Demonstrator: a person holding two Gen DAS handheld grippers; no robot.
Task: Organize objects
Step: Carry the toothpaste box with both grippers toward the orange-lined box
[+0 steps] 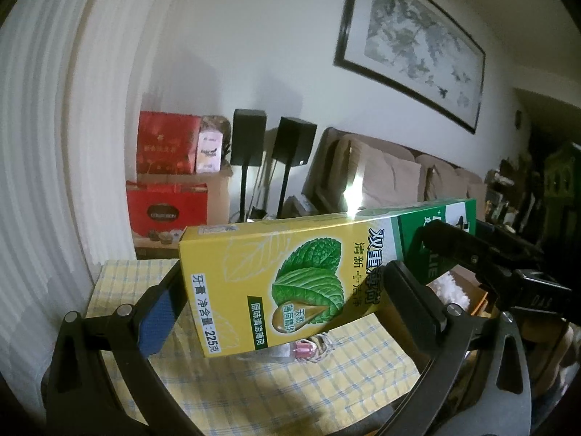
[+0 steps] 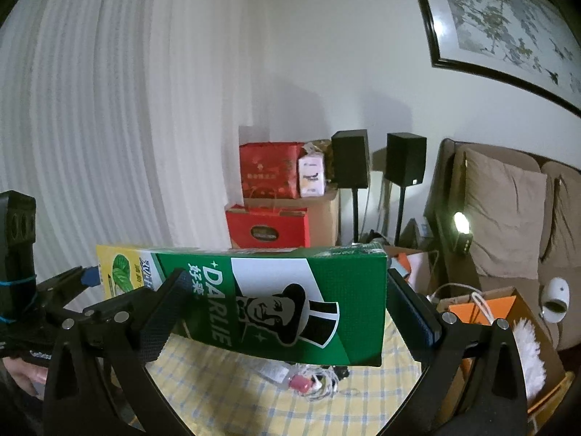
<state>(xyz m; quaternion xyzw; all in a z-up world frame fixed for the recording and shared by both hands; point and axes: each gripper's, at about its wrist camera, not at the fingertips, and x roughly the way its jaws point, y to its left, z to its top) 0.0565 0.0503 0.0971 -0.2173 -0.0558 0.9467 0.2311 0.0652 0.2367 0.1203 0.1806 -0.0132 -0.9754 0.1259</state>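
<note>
Above the bench, both pinching one toothpaste box: left hand-held gripper on its yellow end, right hand-held gripper on its green end; box level, lifted clear.

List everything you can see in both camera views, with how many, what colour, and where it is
toothpaste box: one, yellow and green, held in the air between both grippers
tablecloth: one, yellow checked, on the table below
small pink-capped item: one, on the cloth under the box
red gift boxes: two, stacked by the far wall
speakers: two, black, on stands
sofa: one, beige, at right
framed painting: one, black frame, on the wall
left gripper: fingers around the yellow end
right gripper: fingers around the green end
</note>
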